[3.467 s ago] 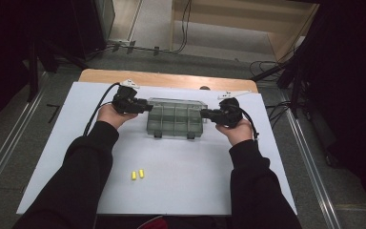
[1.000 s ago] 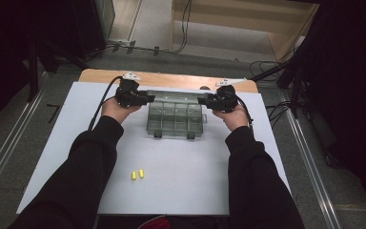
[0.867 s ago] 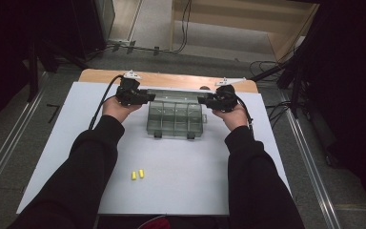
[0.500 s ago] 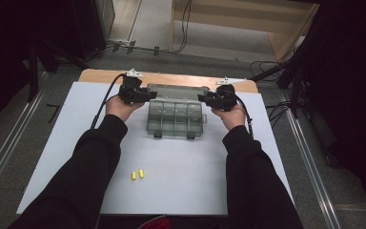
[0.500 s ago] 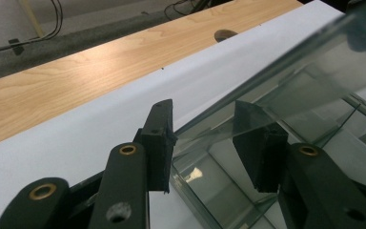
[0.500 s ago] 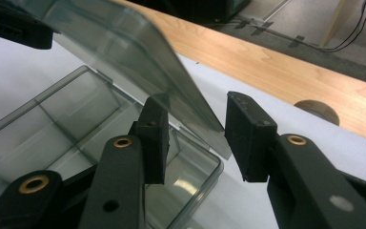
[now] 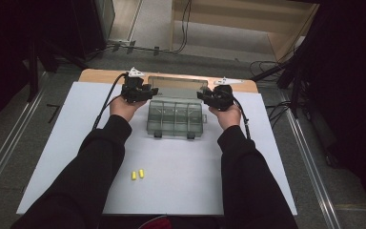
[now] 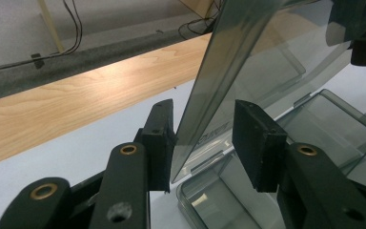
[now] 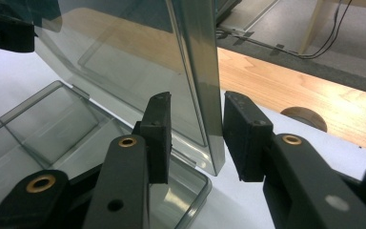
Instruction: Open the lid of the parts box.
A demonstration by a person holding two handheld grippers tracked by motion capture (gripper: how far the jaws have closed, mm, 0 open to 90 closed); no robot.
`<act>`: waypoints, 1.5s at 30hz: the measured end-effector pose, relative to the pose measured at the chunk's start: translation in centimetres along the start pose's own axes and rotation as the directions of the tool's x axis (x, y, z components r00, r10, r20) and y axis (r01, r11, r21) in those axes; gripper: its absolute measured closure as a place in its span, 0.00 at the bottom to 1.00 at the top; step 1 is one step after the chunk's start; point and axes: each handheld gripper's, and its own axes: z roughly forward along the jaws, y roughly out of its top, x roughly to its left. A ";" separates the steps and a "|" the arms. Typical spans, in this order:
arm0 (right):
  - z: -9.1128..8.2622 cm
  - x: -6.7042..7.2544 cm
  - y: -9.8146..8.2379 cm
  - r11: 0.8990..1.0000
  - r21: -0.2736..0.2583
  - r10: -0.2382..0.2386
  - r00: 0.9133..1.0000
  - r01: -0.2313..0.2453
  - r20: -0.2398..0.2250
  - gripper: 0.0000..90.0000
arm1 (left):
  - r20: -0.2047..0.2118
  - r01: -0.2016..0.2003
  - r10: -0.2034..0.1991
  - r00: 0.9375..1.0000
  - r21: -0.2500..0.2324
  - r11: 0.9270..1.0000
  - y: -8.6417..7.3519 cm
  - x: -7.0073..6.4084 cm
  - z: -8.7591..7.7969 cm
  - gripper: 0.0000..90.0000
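With the raised lid (image 8: 228, 71) between the partly open jaws of both the left gripper (image 8: 202, 138) and right gripper (image 9: 195, 133), neither clamping it, it may slip and drop onto the organiser box (image 7: 175, 117).

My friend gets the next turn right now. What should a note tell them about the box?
Left hand-held gripper: jaws astride the lid's left edge, one pad touching, not clamped.
Right hand-held gripper: jaws have just been closing around the lid's right edge, gaps showing on both sides.
Clear box: at the far middle of the white mat, lid raised about upright.
Two yellow bits: on the mat, nearer the person.
Done: lid lifted. Left: probably putting the bits inside.
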 end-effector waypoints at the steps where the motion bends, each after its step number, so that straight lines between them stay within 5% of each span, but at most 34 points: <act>1: 0.1 0.0 0.0 1.000 -0.004 0.000 1.000 0.000 0.002 0.68 | 0.001 0.015 -0.015 1.000 -0.009 1.000 0.0 0.0 0.1 0.66; 7: 0.5 0.2 -0.2 1.000 -0.021 0.007 0.999 -0.006 0.046 0.71 | -0.017 0.048 -0.048 0.999 -0.025 0.999 -0.1 0.1 0.4 0.68; 22: 1.5 0.2 -0.6 0.999 -0.049 0.023 0.996 -0.018 0.090 0.73 | -0.074 0.059 -0.062 0.995 -0.054 0.997 -0.6 0.0 1.5 0.69; 27: 1.9 0.1 -0.8 0.998 -0.049 0.044 0.995 -0.040 0.090 0.72 | -0.096 0.033 -0.037 0.995 -0.040 0.999 -1.0 -0.2 2.2 0.69; 38: 2.7 0.0 -1.2 0.997 -0.042 0.063 0.993 -0.060 0.100 0.72 | -0.086 0.086 -0.090 0.992 -0.055 0.995 -1.3 0.2 2.7 0.68; 45: 3.2 -0.1 -1.5 0.998 -0.026 0.065 0.991 -0.062 0.115 0.70 | -0.101 0.069 -0.073 0.992 -0.050 0.996 -1.5 0.2 3.1 0.68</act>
